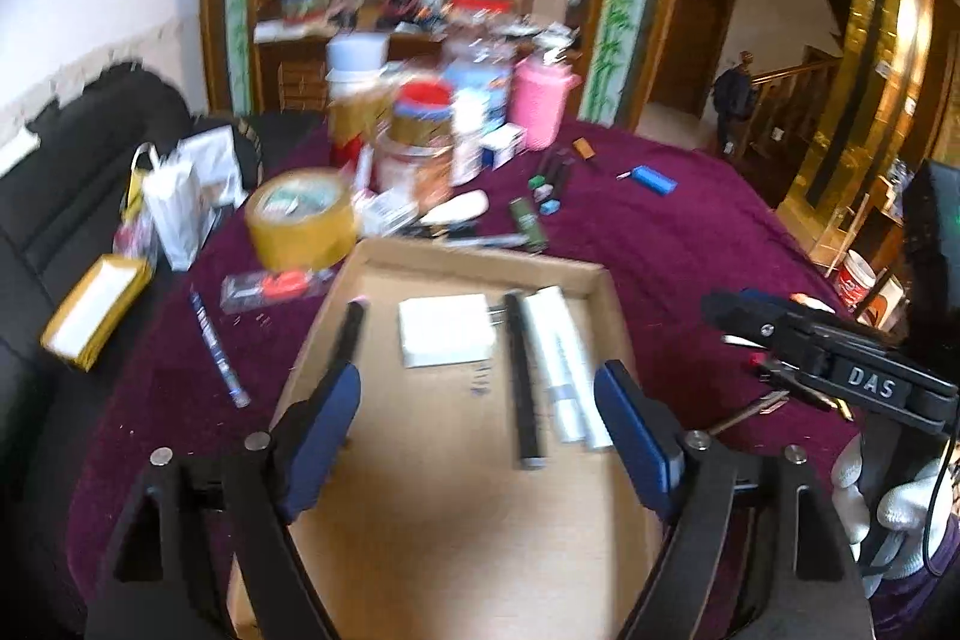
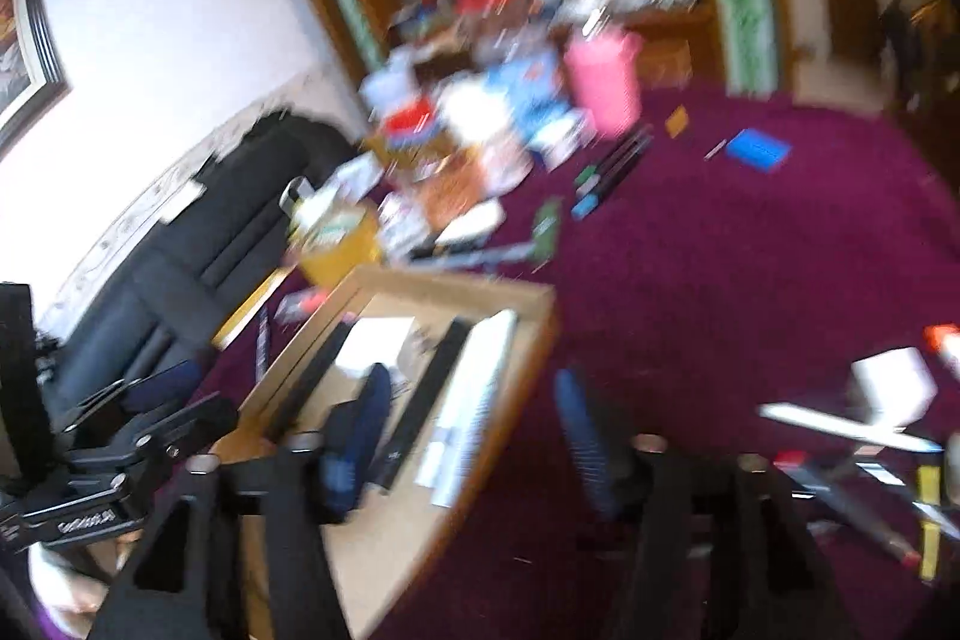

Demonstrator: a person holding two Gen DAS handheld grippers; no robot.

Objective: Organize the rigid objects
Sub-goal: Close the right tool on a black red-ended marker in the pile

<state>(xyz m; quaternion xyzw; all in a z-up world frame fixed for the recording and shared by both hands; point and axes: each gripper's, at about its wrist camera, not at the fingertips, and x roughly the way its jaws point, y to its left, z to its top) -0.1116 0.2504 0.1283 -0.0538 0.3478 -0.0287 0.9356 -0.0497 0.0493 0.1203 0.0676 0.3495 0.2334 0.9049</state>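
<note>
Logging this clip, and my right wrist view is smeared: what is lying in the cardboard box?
Observer: A white flat block, a black stick with a white tube beside it, and another black stick near the left wall.
Operator: Is the left gripper holding any of them?
Observer: No, the left gripper is open over the box, with nothing between its fingers.
Operator: And the yellow blob past the box?
Observer: A roll of tape on the purple cloth, by the box's far left corner.
</note>
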